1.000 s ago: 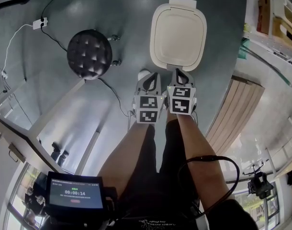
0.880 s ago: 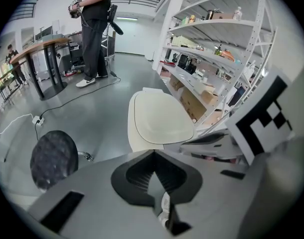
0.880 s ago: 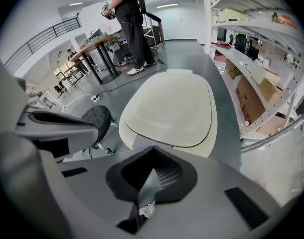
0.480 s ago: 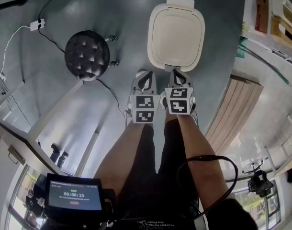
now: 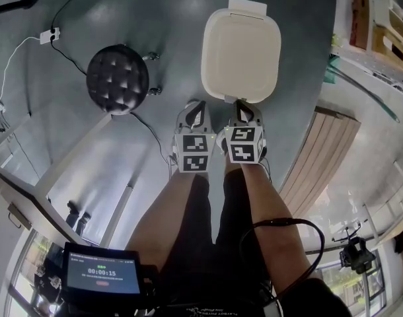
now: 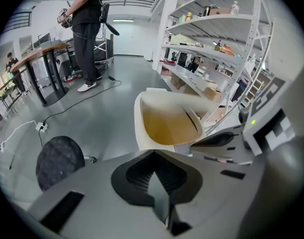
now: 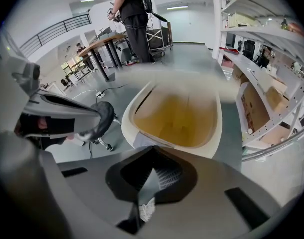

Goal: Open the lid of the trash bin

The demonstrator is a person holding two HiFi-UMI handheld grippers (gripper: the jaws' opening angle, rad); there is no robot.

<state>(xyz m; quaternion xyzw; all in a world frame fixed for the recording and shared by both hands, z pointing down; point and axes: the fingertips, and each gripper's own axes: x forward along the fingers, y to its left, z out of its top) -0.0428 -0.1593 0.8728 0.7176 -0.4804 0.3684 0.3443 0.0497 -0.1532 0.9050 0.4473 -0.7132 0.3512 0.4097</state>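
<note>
The cream trash bin (image 5: 241,48) stands on the grey floor just ahead of both grippers. Its lid (image 7: 184,77) is raised and blurred, and both gripper views show the yellowish inside of the trash bin (image 6: 167,126). My left gripper (image 5: 193,113) and right gripper (image 5: 245,109) hang side by side near the bin's front edge, apart from it. Both are shut with nothing between the jaws. In the left gripper view my left gripper (image 6: 153,156) points at the bin's left wall. My right gripper (image 7: 153,151) points at its front rim. The bin's foot is hidden below the grippers.
A black tufted stool (image 5: 117,79) stands left of the bin, with a cable and power strip (image 5: 48,35) beyond it. Metal shelving (image 6: 227,49) and a slatted wooden panel (image 5: 320,160) line the right side. A person (image 6: 86,31) stands by a table far off.
The bin's lid has swung up: its ridged top is now a plain, larger pale face in the head view. Both grippers drifted slightly left and toward the bin, still shut.
</note>
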